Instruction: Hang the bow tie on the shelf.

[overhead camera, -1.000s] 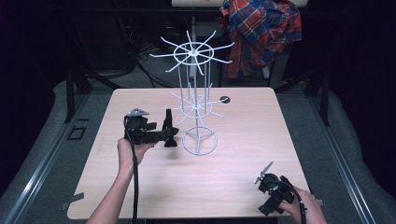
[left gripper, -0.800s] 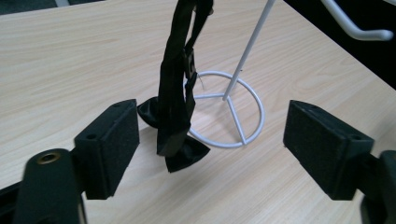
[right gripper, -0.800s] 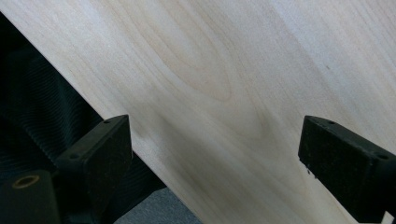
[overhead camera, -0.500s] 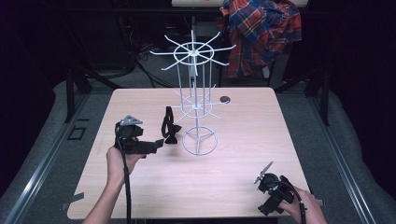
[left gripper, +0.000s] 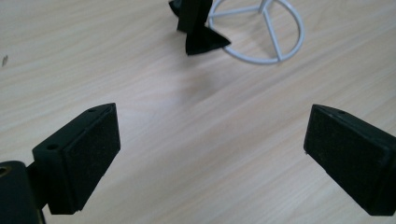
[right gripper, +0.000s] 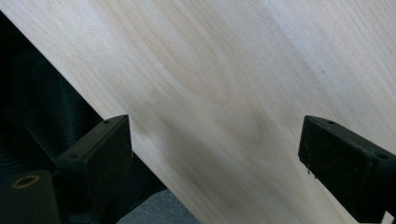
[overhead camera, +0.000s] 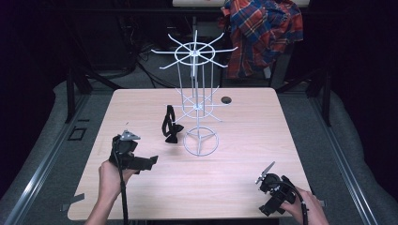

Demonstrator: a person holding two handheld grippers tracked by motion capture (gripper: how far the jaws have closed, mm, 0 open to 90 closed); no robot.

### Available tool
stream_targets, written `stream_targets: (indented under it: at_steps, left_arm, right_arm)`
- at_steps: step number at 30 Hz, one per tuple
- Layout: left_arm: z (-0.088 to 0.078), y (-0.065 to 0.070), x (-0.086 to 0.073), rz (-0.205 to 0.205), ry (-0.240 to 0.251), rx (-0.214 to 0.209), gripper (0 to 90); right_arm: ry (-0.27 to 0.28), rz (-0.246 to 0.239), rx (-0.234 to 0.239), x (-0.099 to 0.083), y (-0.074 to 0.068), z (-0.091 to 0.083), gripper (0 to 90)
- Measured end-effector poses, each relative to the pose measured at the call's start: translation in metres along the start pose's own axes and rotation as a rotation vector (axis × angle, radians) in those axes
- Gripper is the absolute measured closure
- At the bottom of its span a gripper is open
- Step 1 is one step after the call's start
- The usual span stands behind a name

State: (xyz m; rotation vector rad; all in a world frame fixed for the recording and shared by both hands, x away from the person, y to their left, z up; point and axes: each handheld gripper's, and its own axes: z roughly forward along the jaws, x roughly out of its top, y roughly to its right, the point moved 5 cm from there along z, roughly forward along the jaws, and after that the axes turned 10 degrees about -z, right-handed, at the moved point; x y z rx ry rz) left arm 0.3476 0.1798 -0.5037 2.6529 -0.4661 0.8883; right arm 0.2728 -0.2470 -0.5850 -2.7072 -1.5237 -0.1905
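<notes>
Near the desk's (overhead camera: 141, 112) left front corner, the left gripper (overhead camera: 151, 161) is held low over the wood, jaws spread wide with nothing between them. Beyond it a black bow-shaped item (overhead camera: 170, 126), possibly a hair clip, hangs just beside the white wire rack's (overhead camera: 199, 105) ring base. At the front right corner, the right gripper (overhead camera: 265, 211) gapes equally wide, empty, at the desk's edge.

1. I see a light wooden table (overhead camera: 244, 187) — bare grain near me.
2. Plaid shirt (overhead camera: 263, 33) hangs beyond the far edge, right of centre.
3. Small dark round hole (overhead camera: 226, 100) in the tabletop — near the far edge.
</notes>
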Motion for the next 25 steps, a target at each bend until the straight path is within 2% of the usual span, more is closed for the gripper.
stream_targets:
  at_steps: [6, 8, 9, 10, 12, 15, 17, 18, 21, 22, 25]
  left_arm:
    - [-0.001, -0.004, -0.023, 0.016, -0.073, 0.019, 0.9]
    - [-0.003, -0.005, -0.029, 0.023, -0.065, 0.030, 0.7]
    - [-0.004, -0.006, -0.032, 0.020, -0.067, 0.033, 0.8]
    - [-0.005, -0.008, -0.035, 0.015, -0.071, 0.030, 0.7]
    - [-0.006, -0.010, -0.042, 0.006, -0.092, 0.028, 0.6]
    - [-0.007, -0.013, -0.054, -0.028, -0.130, 0.005, 0.2]
    - [-0.009, -0.014, -0.061, -0.052, -0.138, -0.016, 0.1]
    - [-0.010, -0.015, -0.064, -0.047, -0.146, -0.014, 0.1]
    - [-0.013, -0.016, -0.067, -0.030, -0.124, 0.000, 0.3]
    - [-0.013, -0.017, -0.066, -0.040, -0.111, 0.000, 0.7]
    - [-0.008, -0.019, -0.068, -0.052, -0.133, -0.017, 0.5]
  right_arm:
    - [-0.006, -0.003, -0.002, 0.001, 0.000, 0.000, 9.3]
    - [-0.009, -0.005, -0.003, 0.001, 0.000, 0.000, 9.3]
    - [0.003, 0.003, 0.004, 0.001, -0.001, 0.001, 9.3]
    - [-0.019, -0.010, -0.006, 0.000, 0.000, 0.000, 9.3]
    - [-0.013, -0.001, 0.002, 0.001, -0.001, 0.000, 9.3]
    - [-0.001, 0.005, 0.005, 0.001, -0.001, 0.001, 9.3]
    - [-0.012, -0.002, -0.003, 0.001, 0.000, -0.001, 9.3]
    - [-0.004, 0.002, 0.001, 0.001, 0.000, 0.000, 9.3]
    - [-0.003, -0.001, -0.004, 0.000, 0.001, 0.001, 9.2]
    - [0.002, 0.001, -0.004, 0.001, 0.000, 0.001, 9.2]
    - [0.000, -0.010, -0.016, 0.002, 0.000, 0.001, 10.1]
